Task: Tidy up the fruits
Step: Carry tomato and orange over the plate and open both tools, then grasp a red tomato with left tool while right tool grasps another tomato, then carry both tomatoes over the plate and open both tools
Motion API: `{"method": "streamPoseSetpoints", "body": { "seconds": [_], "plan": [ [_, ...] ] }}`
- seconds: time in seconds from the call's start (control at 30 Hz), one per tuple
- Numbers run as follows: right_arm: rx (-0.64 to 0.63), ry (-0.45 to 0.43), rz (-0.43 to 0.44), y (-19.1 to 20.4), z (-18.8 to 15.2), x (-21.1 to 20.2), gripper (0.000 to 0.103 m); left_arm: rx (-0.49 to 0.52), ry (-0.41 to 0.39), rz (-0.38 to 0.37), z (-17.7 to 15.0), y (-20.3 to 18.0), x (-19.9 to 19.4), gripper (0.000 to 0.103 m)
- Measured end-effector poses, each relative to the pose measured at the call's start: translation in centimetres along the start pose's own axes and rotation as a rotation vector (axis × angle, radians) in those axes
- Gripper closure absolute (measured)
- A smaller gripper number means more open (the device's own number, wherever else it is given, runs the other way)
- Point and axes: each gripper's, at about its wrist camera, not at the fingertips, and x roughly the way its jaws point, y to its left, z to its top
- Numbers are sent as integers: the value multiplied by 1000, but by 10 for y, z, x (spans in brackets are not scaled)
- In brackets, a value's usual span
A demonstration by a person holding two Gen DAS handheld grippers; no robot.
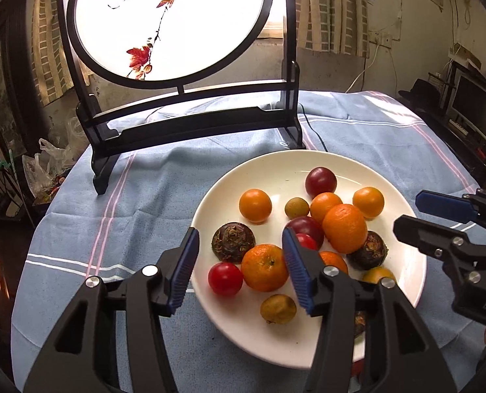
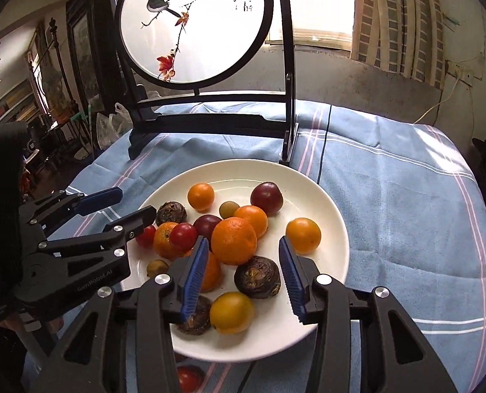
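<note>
A white plate (image 1: pixel 403 281) (image 2: pixel 328 196) on the blue cloth holds several fruits: oranges (image 1: pixel 264 268) (image 2: pixel 233 240), red tomatoes (image 1: pixel 225 279) (image 2: pixel 183 236), dark plums (image 1: pixel 320 178) (image 2: pixel 266 197), brown water chestnuts (image 1: pixel 233 243) (image 2: pixel 257 276) and small yellow-green fruits (image 1: pixel 278 308) (image 2: pixel 232 312). My left gripper (image 1: pixel 241 268) is open and empty above the plate's near left, its jaws either side of an orange and a tomato. My right gripper (image 2: pixel 243 276) is open and empty above the plate's near edge, over a water chestnut. It also shows in the left wrist view (image 1: pixel 413 209).
A round painted screen on a black stand (image 1: pixel 190 124) (image 2: pixel 210 111) stands behind the plate. A red tomato (image 2: pixel 189 378) lies on the blue striped cloth (image 1: pixel 112 216) (image 2: pixel 406 213) below the plate's near edge. The table drops off at left and right.
</note>
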Motion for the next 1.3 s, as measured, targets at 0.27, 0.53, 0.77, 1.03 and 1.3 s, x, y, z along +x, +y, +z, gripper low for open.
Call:
{"method": "streamPoseSetpoints", "body": {
  "seconds": [0.27,0.53,0.77,1.03,1.3],
  "plan": [
    [-133,61,92,32,-87,-44,58,18,18,-39,-61,19,-45,48],
    [-200,153,73,60,-114,-10,58,35,93,-55,-115,18,-58,48],
    [-210,191,42,60,-115,5,73,99,93,-79,-116,-9,-58,48],
    [-157,143,41,27,-118,-31,73,164,120,-131,-112,-63,-35,47],
    [-152,149,65,23,-123,-29,73,166,142,-115,-102,-82,-10,66]
  ]
}}
